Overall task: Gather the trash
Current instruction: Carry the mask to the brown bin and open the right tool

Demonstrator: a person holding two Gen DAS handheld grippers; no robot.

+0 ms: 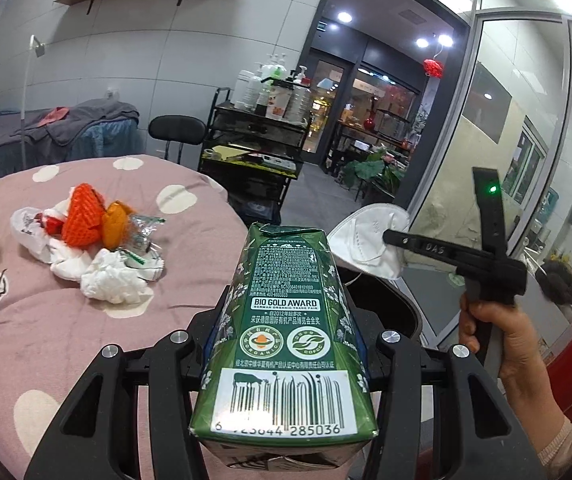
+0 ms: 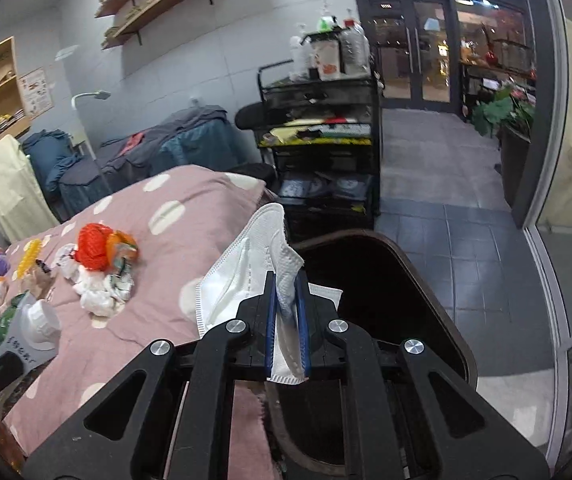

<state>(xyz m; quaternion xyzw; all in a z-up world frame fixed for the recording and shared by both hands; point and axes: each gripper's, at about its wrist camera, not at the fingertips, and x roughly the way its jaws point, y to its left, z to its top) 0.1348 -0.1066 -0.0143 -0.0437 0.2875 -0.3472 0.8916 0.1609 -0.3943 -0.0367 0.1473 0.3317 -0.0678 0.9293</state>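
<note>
Pink spotted bedcover point(image 2: 190, 216), trash heap point(image 2: 102, 272) lying on it. Dark bin point(image 2: 425, 280) just beside bed. Left gripper point(image 1: 286, 344) clamped on green carton point(image 1: 286, 320). Right gripper point(image 2: 286, 320) pinching white face mask point(image 2: 254, 264), held above bin

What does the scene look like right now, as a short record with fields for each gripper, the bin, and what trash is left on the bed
left gripper: shut on green carton, held near the bed edge
right gripper: shut on white face mask, held over the bin
bin: dark, open, on the floor beside the bed
bed cover: pink with white spots
trash left on bed: pile of crumpled tissues, orange foam net and wrappers
</note>
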